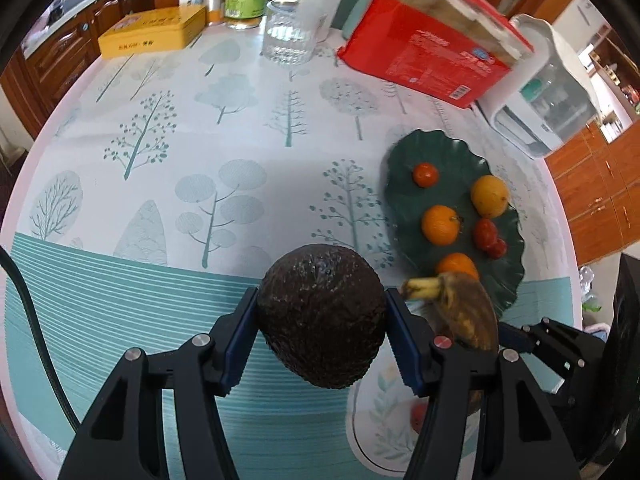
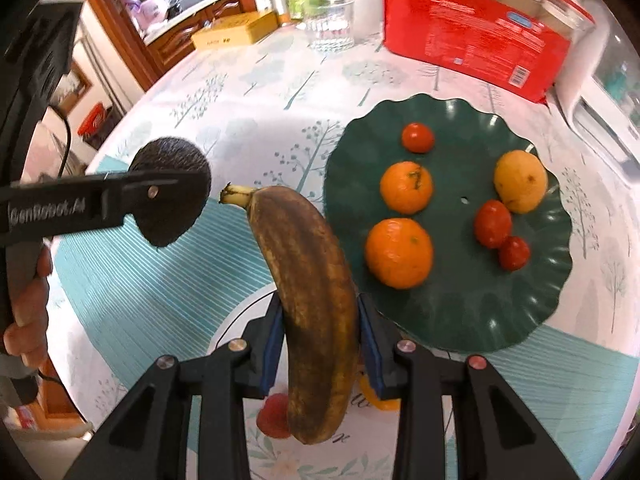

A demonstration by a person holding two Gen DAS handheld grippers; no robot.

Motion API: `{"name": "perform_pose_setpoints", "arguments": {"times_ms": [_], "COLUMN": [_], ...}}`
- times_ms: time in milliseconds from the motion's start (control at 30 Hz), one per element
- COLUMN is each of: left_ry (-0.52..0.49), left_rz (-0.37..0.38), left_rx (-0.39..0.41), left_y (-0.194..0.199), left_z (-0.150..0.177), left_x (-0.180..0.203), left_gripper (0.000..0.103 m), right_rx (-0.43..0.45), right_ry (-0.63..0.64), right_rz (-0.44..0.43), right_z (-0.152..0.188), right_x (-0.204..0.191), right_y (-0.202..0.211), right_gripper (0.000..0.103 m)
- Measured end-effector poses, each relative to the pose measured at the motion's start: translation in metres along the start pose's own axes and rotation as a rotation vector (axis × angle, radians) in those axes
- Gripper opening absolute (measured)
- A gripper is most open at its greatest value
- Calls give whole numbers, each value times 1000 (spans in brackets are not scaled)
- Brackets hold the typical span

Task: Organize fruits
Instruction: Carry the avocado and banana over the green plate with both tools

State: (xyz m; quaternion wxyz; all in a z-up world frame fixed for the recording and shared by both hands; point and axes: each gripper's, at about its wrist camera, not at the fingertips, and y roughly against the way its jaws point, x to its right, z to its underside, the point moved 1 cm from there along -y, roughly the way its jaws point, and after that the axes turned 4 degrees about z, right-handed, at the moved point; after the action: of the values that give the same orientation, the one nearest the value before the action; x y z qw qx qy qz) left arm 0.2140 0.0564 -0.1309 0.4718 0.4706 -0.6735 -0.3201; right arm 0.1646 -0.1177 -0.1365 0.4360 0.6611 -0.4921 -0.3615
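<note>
Tree-printed cloth covers the round table [image 1: 168,128], with wooden cabinets behind and a clutter of packages along its far edge: a yellow tin [image 1: 154,31], a glass [image 1: 289,36], a red box [image 1: 432,52].

On the right half of the table sits the green plate [image 2: 452,312], already carrying two oranges [image 2: 400,252], a yellow fruit [image 2: 520,181] and three small red fruits [image 2: 493,224]. Its near and left parts are bare.

The left gripper [image 1: 322,320] has its fingers clamped on the sides of a dark avocado [image 1: 322,314], which appears to be held above the cloth. In the left wrist view the plate lies at about two o'clock from that avocado, well apart from it.

The right gripper [image 2: 320,344] has its fingers closed on the lower middle of a brown, overripe banana [image 2: 310,280]. The banana's long axis runs away from the camera, stem end forward and tipped toward eleven o'clock. In the right wrist view the plate begins just beside the banana at about two o'clock, so the right hand looks clearly nearer to it than the left.

My reading is that both fruits are bound for the plate, and the banana has the shorter path: a short carry toward one or two o'clock onto the bare near rim. Its length may want turning so it lies along the plate's edge and does not roll onto the oranges. The avocado would have to cross rightward past the banana, so the two hands risk crowding.

Beneath the right gripper a white, leaf-printed plate [image 2: 360,456] shows, with a red fruit [image 2: 273,416] and something orange partly hidden.
</note>
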Motion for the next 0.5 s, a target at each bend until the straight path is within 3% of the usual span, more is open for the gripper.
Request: {"name": "perform_pose_setpoints", "arguments": {"times_ms": [500], "left_ry": [-115], "left_rz": [13], "left_rx": [0], "left_y": [7], "left_z": [-3], "left_x": [68], "left_gripper": [60], "right_rx": [43], "right_ry": [-210], "right_rz": [54], "right_z": [1], "right_x": [73], "right_y": [44], "right_gripper": [35]}}
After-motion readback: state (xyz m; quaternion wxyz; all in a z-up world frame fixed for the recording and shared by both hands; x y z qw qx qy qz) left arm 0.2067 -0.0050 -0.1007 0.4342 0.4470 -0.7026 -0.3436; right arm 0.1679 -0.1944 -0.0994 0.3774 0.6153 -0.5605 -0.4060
